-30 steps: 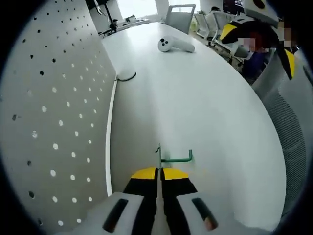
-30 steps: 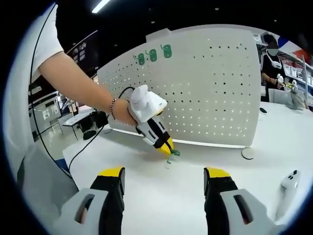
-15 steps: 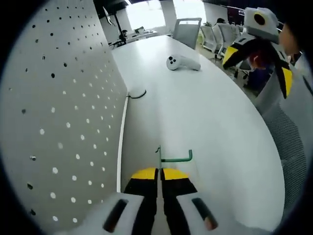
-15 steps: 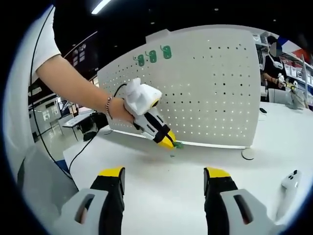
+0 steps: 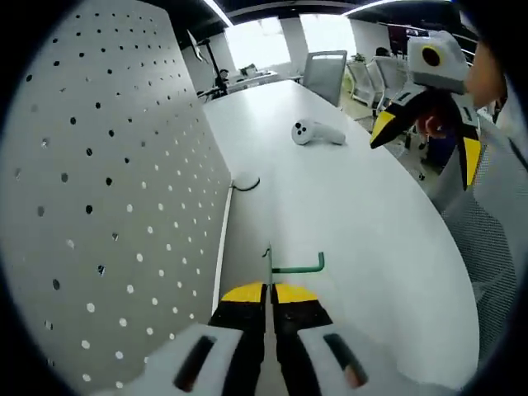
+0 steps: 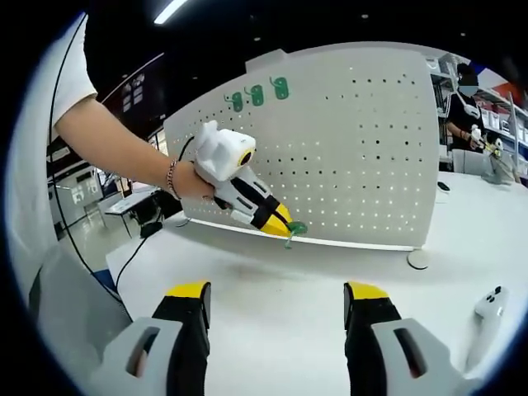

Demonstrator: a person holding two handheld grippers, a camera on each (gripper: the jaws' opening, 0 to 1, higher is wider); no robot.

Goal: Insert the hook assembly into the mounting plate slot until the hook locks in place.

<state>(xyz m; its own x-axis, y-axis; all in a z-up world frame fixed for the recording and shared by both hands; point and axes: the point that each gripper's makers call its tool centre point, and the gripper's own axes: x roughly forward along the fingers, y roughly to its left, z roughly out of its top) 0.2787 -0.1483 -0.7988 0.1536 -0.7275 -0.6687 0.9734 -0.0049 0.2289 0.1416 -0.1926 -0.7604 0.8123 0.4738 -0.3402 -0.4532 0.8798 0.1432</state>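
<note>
The green hook (image 5: pixel 295 266), pinched in the closed left gripper (image 5: pixel 268 294), should be squared to a pegboard (image 6: pixel 346 148) hole, while the right gripper (image 6: pixel 276 309) is held wide open, empty.

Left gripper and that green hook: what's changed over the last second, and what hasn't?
The left gripper, shut on the green hook, rose off the white table and closer to the pegboard. The right gripper stayed open and idle; three green hooks up on the pegboard and the white controller didn't move.

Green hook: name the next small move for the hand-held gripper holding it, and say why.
Probably lift the left hand-held gripper toward the pegboard holes. It is shut on the green hook, low near the board's foot, and three hooks already hang near the top edge.
</note>
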